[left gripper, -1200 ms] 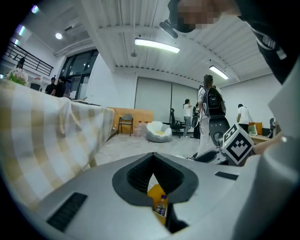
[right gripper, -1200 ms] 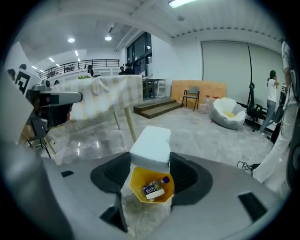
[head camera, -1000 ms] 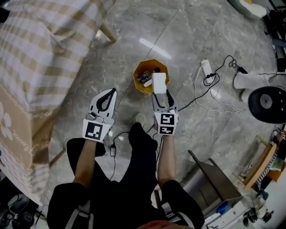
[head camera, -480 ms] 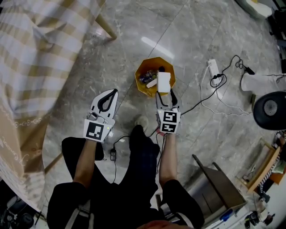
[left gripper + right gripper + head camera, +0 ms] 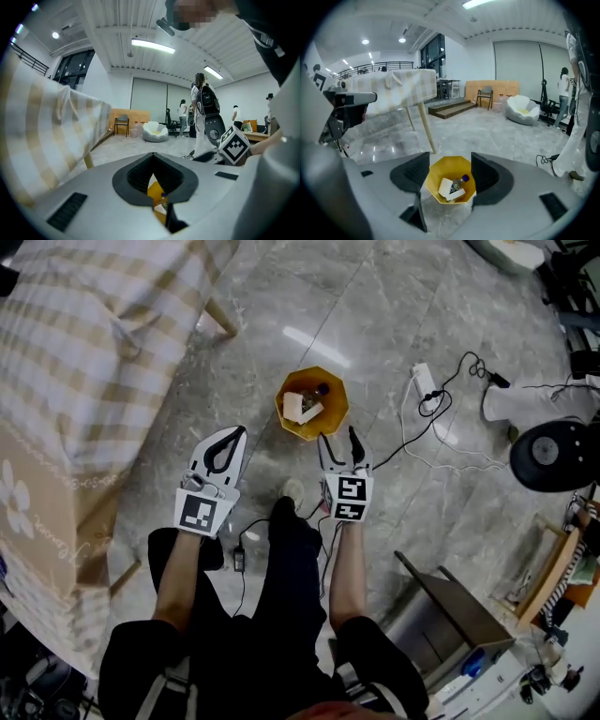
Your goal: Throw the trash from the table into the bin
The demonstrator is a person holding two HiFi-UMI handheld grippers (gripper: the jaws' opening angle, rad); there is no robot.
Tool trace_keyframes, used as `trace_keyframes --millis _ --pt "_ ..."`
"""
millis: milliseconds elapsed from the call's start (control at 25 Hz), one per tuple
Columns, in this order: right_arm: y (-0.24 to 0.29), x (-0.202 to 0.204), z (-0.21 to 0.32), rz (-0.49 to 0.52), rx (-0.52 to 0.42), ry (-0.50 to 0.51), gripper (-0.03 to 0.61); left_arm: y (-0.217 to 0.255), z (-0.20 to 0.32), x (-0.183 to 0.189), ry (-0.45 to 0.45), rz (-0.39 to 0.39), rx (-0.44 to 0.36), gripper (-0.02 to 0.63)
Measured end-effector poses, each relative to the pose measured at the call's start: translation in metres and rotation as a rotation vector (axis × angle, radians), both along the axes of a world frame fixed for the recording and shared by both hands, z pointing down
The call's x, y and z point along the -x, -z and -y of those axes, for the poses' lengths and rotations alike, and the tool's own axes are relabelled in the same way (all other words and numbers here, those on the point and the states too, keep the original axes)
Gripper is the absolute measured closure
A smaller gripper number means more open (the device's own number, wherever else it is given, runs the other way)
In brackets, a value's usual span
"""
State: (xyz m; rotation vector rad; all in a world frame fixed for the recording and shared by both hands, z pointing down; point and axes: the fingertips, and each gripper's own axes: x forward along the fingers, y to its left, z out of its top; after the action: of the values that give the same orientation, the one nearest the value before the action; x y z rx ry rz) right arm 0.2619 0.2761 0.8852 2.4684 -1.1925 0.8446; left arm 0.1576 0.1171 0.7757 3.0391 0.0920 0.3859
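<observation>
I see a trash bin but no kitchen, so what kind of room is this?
Probably a big open office or lab, not a home: a white beanbag and a chair stand far across a wide stone floor, with long ceiling strip lights overhead.

Grey floor [image 5: 422,296], yellow bin [image 5: 335,420], power strip [image 5: 425,381]

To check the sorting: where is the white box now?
Head view: the white box lies inside the yellow bin on the floor, just ahead of the right gripper.
</observation>
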Motion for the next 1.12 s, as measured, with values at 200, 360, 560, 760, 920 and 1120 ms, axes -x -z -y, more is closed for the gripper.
trace_keyframes --millis 200,360,560,760,920,1120 --pt "0.11 0.011 0.012 -0.022 -0.071 0.023 0.298 0.092 0.004 0.005 0.003 -0.04 0.004 0.611" --pt "0.19 0.016 0.019 -0.045 -0.122 0.031 0.299 0.161 0.0 0.008 -0.011 -0.075 -0.019 0.611" --pt "0.278 0.03 0.019 -0.07 -0.168 0.025 0.316 0.228 -0.007 0.026 -0.012 -0.073 -0.009 0.611" --pt "0.343 0.04 0.021 -0.097 -0.209 0.025 0.346 0.28 -0.007 0.041 -0.011 -0.079 -0.024 0.611" --pt "0.385 0.051 0.014 -0.136 -0.223 0.006 0.402 0.308 -0.016 0.053 -0.021 -0.068 -0.027 0.611" --pt "0.426 0.062 0.008 -0.194 -0.265 -0.021 0.498 0.339 -0.024 0.059 -0.03 -0.073 -0.035 0.611"
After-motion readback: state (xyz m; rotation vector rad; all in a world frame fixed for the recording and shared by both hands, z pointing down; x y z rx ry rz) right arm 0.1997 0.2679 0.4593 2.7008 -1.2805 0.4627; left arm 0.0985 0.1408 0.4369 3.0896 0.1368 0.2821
